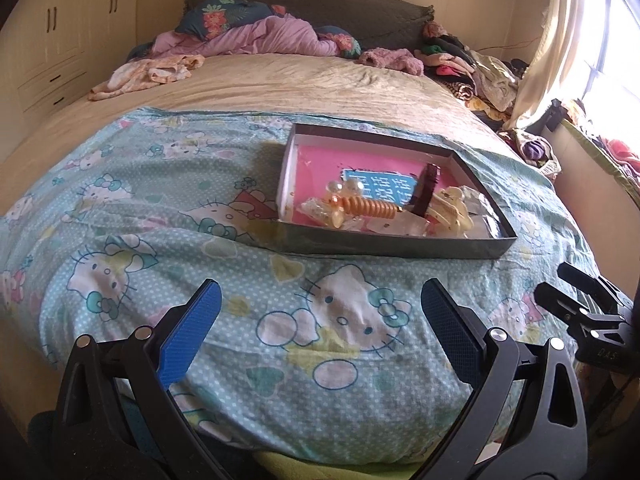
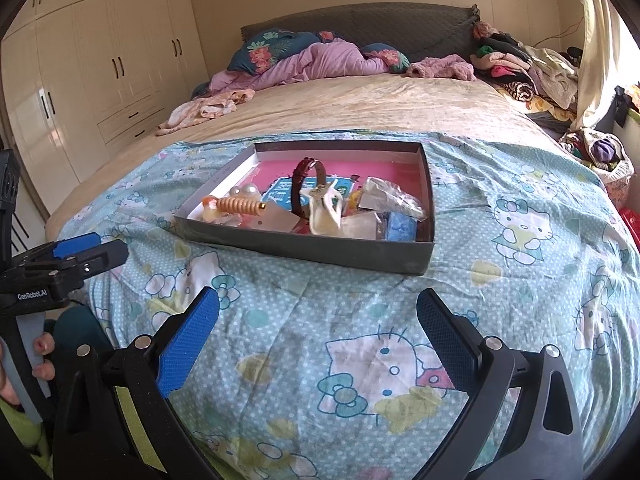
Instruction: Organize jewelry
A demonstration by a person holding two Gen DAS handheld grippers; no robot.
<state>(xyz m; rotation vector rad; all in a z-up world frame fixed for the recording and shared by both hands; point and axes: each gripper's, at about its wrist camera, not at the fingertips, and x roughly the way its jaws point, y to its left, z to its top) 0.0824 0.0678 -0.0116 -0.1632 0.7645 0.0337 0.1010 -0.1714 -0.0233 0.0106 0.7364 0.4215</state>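
While both the left gripper (image 1: 320,312) and right gripper (image 2: 318,320) are held spread and empty above the bed (image 2: 360,96), the jewelry is seen heaped in the box (image 2: 424,256); the light, stiff watch strap (image 2: 298,188) is best pinched at its upright loop.

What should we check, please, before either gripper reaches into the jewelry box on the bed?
1. Left gripper open, holding nothing: ok.
2. Right gripper open, holding nothing: ok.
3. Shallow box lies flat on the cartoon-cat quilt, ahead of both grippers: ok.
4. Brown watch stands on edge among other pieces, free to grasp: cannot tell.
5. Items sorted: not ok; the cream hair claw, spiral hair tie and plastic packets are piled at the near side.
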